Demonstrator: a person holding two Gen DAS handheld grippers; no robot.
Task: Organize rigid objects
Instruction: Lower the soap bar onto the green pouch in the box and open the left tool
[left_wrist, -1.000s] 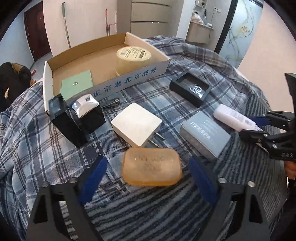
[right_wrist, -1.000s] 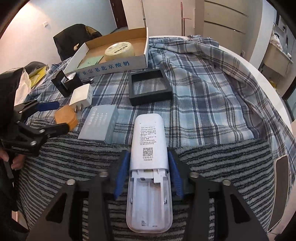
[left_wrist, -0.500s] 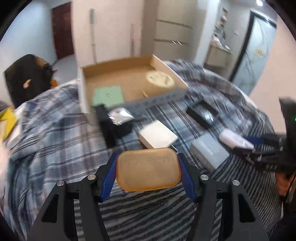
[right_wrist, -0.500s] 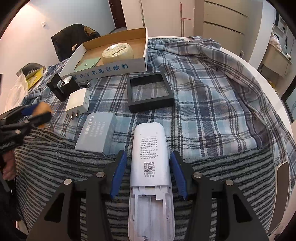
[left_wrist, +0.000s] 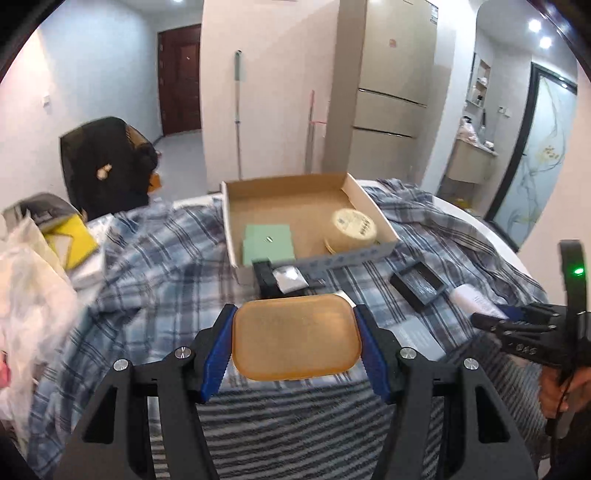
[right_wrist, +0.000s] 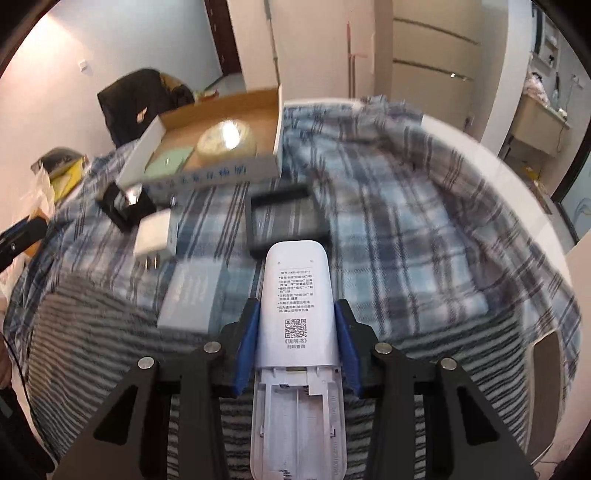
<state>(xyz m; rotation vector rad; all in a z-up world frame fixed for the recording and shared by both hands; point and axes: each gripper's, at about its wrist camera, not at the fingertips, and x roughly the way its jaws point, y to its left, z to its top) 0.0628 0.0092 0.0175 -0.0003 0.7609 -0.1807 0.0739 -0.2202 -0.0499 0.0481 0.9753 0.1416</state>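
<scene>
Left wrist view: left gripper (left_wrist: 295, 345) now clamped on amber soap bar (left_wrist: 295, 338), lifted off striped cloth (left_wrist: 295, 424) where it lay loose a second ago between wide pads; cardboard box (left_wrist: 373, 254) beyond, tape roll (left_wrist: 352, 230) and green card (left_wrist: 267, 243) inside. Right wrist view: right gripper (right_wrist: 297, 343) closing on white remote (right_wrist: 297, 302), raised above cloth, short of box.

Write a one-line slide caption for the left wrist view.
Left gripper grips an amber soap bar above the plaid-covered table, cardboard box ahead.
</scene>
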